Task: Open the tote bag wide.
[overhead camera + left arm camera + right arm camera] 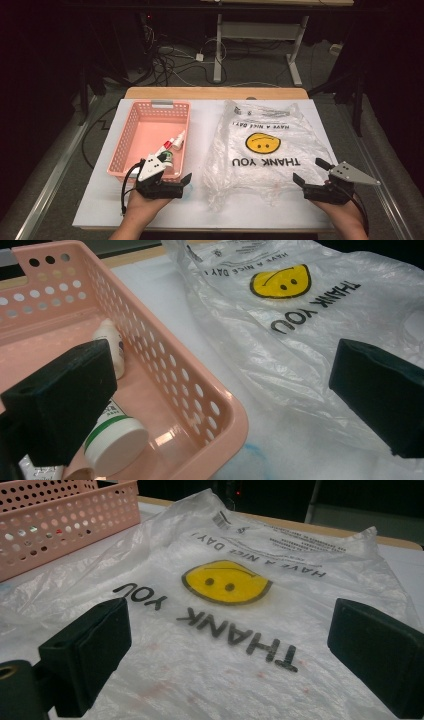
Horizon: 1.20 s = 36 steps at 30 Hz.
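1. Plastic bag [262, 150]: clear, flat on the white surface [100, 200], right half of it, printed "THANK YOU" with a yellow smiley [263, 142], print upside down from the person's side. Wrinkled, edges loose.
2. Pink basket [131, 127]: at 9 o'clock of the plastic bag, just beside it, apart. Perforated walls, long side running toward 12 o'clock.
3. Inside the pink basket, near its 5 o'clock corner: white jar [116, 439] with a green band, lying tilted; small white bottle [112, 342] just beyond it toward 12 o'clock. A red-capped item [170, 144] also there, too small to tell what.
4. Left tool [170, 186]: at 6 o'clock of the pink basket, over its near rim. Jaws released, wide apart, nothing between them. In the left gripper view one jaw hangs over the basket interior above the white jar, the other over the plastic bag's edge; no contact seen.
5. Right tool [309, 175]: at 4 o'clock of the plastic bag, at its near right corner. Jaws released, wide apart, nothing gripped. Right gripper view: jaws low over the plastic bag, smiley straight ahead between them; touching the film or not, cannot tell.
6. Both hands enter from 6 o'clock, well apart, one per tool.
7. Blue smear [250, 452] on the surface just beside the pink basket's near corner.
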Motion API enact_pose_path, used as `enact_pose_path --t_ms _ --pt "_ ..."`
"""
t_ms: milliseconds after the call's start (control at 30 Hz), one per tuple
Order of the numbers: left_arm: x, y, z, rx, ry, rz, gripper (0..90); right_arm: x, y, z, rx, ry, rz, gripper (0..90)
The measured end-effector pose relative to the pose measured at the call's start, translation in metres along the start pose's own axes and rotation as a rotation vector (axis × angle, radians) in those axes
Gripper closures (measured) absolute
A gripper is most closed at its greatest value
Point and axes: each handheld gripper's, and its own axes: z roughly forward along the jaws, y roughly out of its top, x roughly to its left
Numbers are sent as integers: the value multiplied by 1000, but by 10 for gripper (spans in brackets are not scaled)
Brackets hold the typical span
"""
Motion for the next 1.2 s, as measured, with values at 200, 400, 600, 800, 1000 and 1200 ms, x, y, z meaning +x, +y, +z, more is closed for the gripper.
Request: enact_pose_path --t_ms 200,400,600,800,1000,1200 --pt "2 0 0 11 7 -2 0 -11 -2 -6 13 -36 7 71" --pt "3 1 -1 10 12 -4 0 -26 -7 -13 40 -81 31 106" --pt "3 2 1 11 16 2 0 -42 -15 -19 78 -136 63 145" --pt "4 3 2 21 10 -4 0 -59 -25 -25 112 -180 109 166" --pt "4 3 2 16 12 3 0 -69 -32 -30 144 -205 133 215" --pt "4 4 4 17 10 4 0 -78 -38 -33 161 -205 175 297"
